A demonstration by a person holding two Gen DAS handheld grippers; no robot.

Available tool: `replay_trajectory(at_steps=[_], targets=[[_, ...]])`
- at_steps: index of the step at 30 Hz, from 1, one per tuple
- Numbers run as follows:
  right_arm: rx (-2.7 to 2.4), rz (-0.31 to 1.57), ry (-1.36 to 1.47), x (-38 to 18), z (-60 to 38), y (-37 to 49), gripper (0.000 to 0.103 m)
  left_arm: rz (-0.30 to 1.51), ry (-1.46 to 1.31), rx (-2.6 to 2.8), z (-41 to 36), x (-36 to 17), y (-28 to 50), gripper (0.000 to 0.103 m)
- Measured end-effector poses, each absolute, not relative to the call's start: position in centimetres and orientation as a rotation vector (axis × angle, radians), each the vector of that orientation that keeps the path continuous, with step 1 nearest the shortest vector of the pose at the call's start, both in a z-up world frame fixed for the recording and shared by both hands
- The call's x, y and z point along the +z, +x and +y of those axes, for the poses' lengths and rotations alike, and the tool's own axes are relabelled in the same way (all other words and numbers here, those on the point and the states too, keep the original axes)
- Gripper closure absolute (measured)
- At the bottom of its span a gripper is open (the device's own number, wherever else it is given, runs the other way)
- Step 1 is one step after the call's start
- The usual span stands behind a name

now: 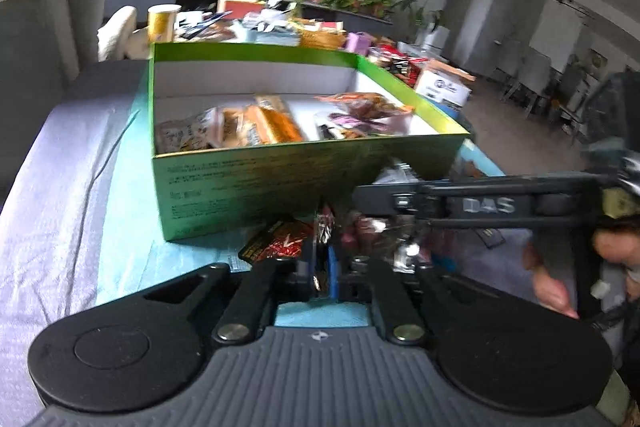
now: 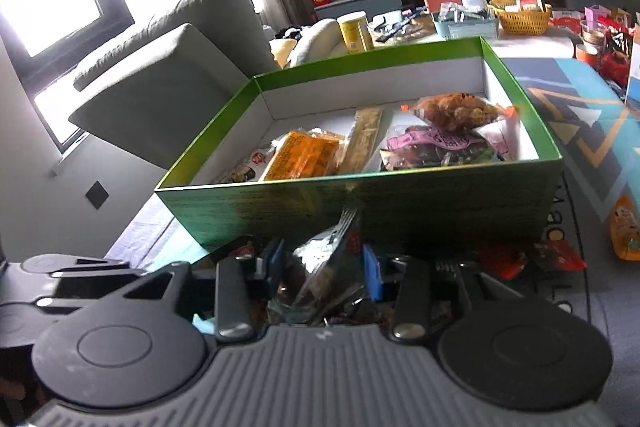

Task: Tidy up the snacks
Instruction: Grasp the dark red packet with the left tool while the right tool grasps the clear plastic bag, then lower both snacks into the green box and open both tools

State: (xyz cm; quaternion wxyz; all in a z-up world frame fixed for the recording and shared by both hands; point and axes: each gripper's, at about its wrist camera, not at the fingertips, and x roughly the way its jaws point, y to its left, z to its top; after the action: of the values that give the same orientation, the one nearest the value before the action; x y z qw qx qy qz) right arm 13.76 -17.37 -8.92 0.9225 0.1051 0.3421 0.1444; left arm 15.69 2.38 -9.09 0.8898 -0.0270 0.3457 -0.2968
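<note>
A green cardboard box [image 1: 256, 183] [image 2: 420, 203] stands on the blue mat and holds several snack packets, among them an orange one [image 2: 304, 159] and a brown one [image 2: 456, 113]. My left gripper [image 1: 322, 275] is shut on a thin dark red snack packet [image 1: 325, 227] just in front of the box's near wall. My right gripper [image 2: 324, 267] is shut on a clear crinkly snack bag [image 2: 320, 263], also low in front of the box. The right gripper shows from the side in the left wrist view [image 1: 480, 205].
Loose packets lie on the mat by the box: a dark red one [image 1: 276, 245], red ones [image 2: 532, 259] and an orange one [image 2: 626, 231]. A grey sofa [image 2: 160, 83] stands to the left. A cluttered table [image 2: 500, 19] with baskets and a yellow can [image 2: 354, 31] lies behind.
</note>
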Motion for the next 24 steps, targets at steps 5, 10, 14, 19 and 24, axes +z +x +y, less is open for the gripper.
replay_trajectory(at_steps=[5, 10, 14, 19, 24], targets=[[0.307, 0.67, 0.201, -8.2, -17.3, 12.7, 0.081, 0.719, -0.106, -0.623, 2.7, -9.4, 15.7, 0.102], [0.313, 0.635, 0.208, -7.0, -17.5, 12.0, 0.081, 0.646, -0.107, -0.603, 3.7, -7.3, 14.4, 0.102], [0.319, 0.571, 0.229, -5.3, -18.0, 11.0, 0.081, 0.578, -0.124, -0.587, 4.8, -4.8, 13.5, 0.102], [0.306, 0.51, 0.267, -3.9, -19.0, 10.3, 0.081, 0.514, -0.138, -0.573, 5.1, -2.1, 12.7, 0.102], [0.289, 0.476, 0.303, -3.0, -20.0, 10.6, 0.081, 0.453, -0.108, -0.573, 4.3, 0.2, 12.7, 0.102]])
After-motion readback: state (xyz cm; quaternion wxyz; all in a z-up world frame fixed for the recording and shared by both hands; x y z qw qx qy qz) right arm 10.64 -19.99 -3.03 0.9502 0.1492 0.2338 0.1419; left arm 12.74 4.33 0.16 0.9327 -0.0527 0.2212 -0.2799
